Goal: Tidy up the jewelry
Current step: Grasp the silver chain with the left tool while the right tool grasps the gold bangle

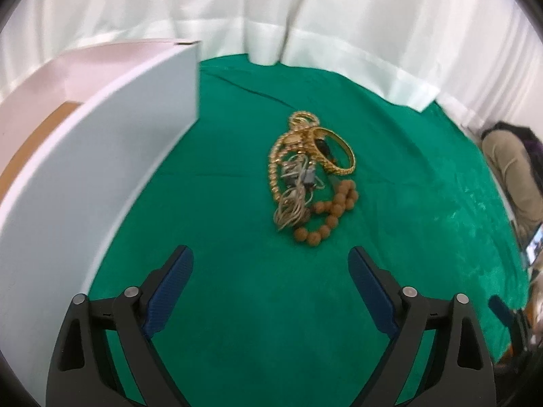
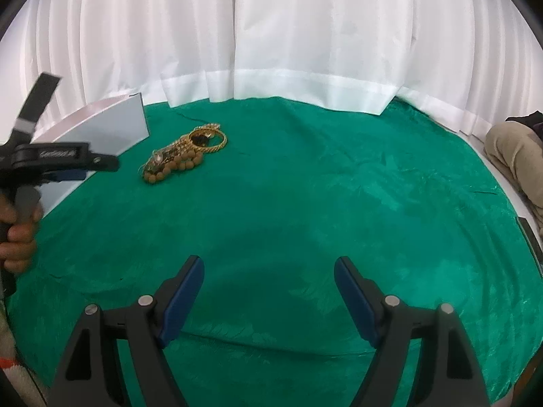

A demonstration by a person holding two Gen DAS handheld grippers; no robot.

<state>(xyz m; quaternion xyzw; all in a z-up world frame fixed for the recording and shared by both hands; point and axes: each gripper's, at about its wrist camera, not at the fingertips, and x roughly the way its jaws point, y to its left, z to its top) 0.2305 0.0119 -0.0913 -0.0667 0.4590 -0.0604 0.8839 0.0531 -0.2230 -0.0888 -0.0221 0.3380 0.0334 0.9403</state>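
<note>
Your jewelry pile (image 1: 307, 173) lies in a tangled heap on the green cloth, just right of the white box (image 1: 101, 156): a gold bangle (image 1: 336, 151) tilted on top, a gold bead chain (image 1: 276, 166), brown wooden beads (image 1: 331, 213) at the near edge, silvery strands (image 1: 293, 203) between.

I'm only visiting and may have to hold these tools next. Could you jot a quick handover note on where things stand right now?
Left claw: open, empty, aimed at the jewelry.
Right claw: open, empty, over bare green tablecloth.
Jewelry: one tangled pile, with gold bangle, gold bead chain, silvery chain bundle and brown wooden bead string, beside the white open box.
Done: nothing sorted that I can see.
Left: separate the pieces and organize them.
</note>
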